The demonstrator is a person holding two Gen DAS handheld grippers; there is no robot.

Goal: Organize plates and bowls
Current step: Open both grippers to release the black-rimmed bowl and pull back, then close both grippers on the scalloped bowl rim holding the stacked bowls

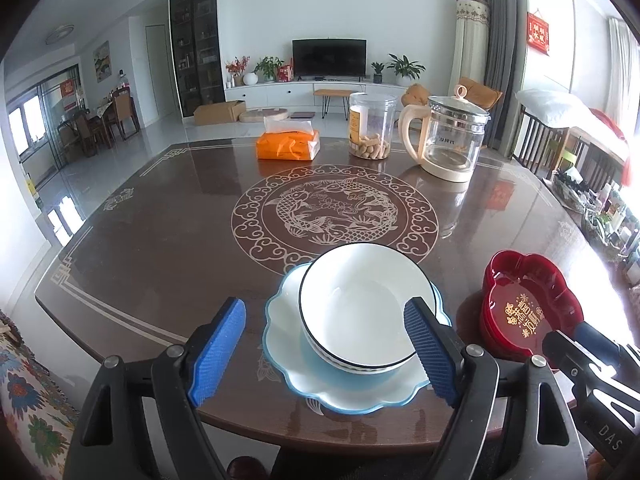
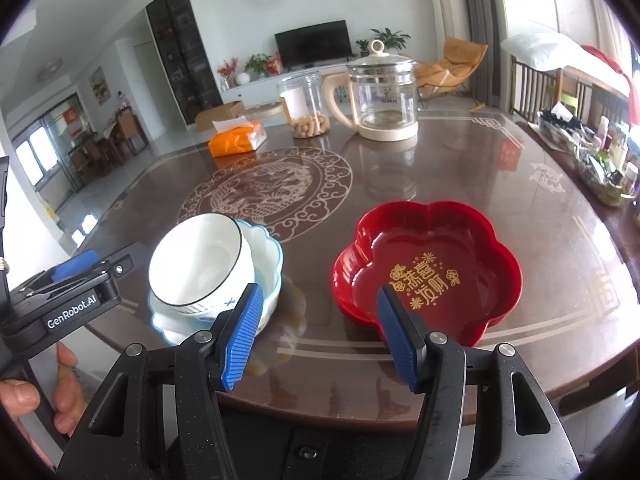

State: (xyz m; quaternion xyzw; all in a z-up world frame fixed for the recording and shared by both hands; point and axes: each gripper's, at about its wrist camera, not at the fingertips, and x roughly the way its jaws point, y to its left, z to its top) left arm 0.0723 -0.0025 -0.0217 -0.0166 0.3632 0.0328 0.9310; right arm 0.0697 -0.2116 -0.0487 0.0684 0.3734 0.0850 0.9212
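Sitting tilted in a scalloped pale-blue plate near the table edge, a glazed white bowl looks rigid, slippery, breakable, best pinched at its rim; left gripper and right gripper gape, holding nothing.

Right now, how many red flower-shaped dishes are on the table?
1 clearly visible: the red dish near the front edge, right of the white bowl nested in the scalloped plate. Its layered rim suggests more may be stacked beneath.
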